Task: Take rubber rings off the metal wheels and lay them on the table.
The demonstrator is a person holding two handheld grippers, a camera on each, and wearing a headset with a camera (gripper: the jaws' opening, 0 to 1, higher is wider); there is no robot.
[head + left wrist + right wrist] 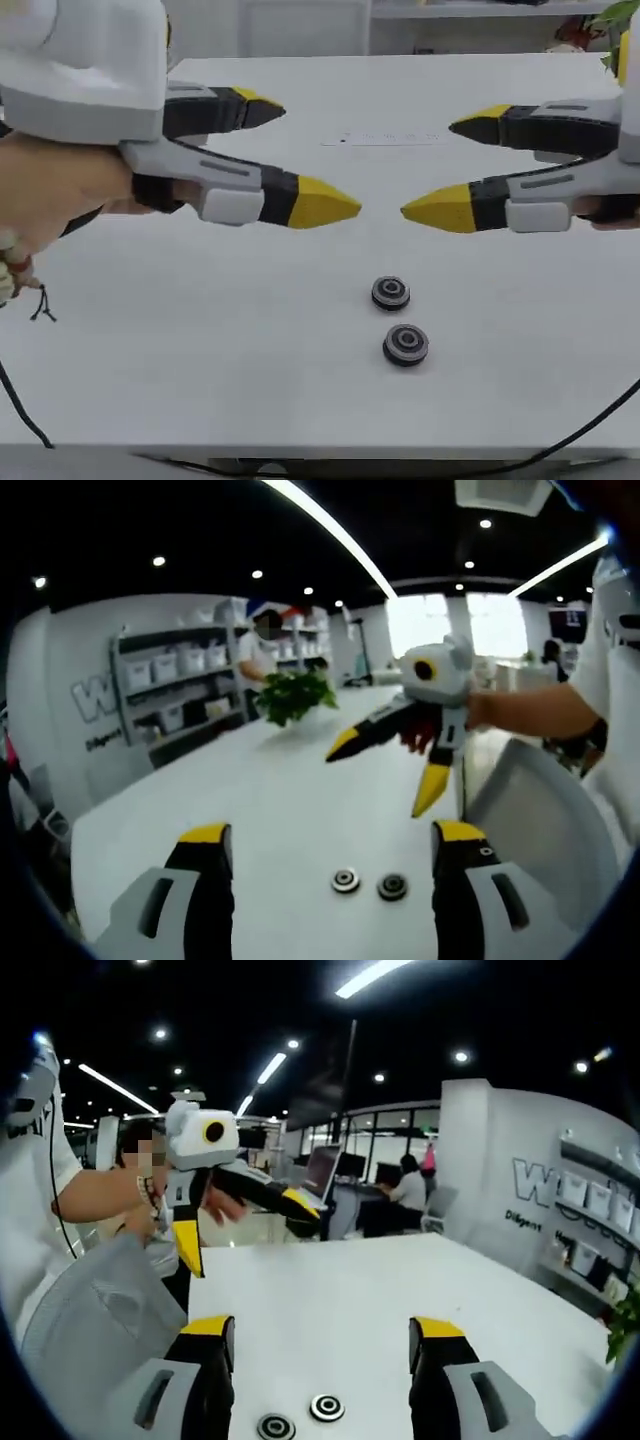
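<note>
Two small metal wheels with black rubber rings lie flat side by side on the white table (200,330): a far wheel (391,293) and a near wheel (406,345). They also show as the pair (346,880) (392,886) in the left gripper view and the pair (276,1426) (327,1407) in the right gripper view. My left gripper (310,155) hovers above the table to their left, open and empty. My right gripper (430,168) faces it from the right, open and empty too. Each sees the other: right gripper (380,780), left gripper (250,1235).
A black cable (590,425) runs along the table's front right edge. A green plant (295,695) stands at the far end of the table. Shelves (175,680) and people stand beyond the table.
</note>
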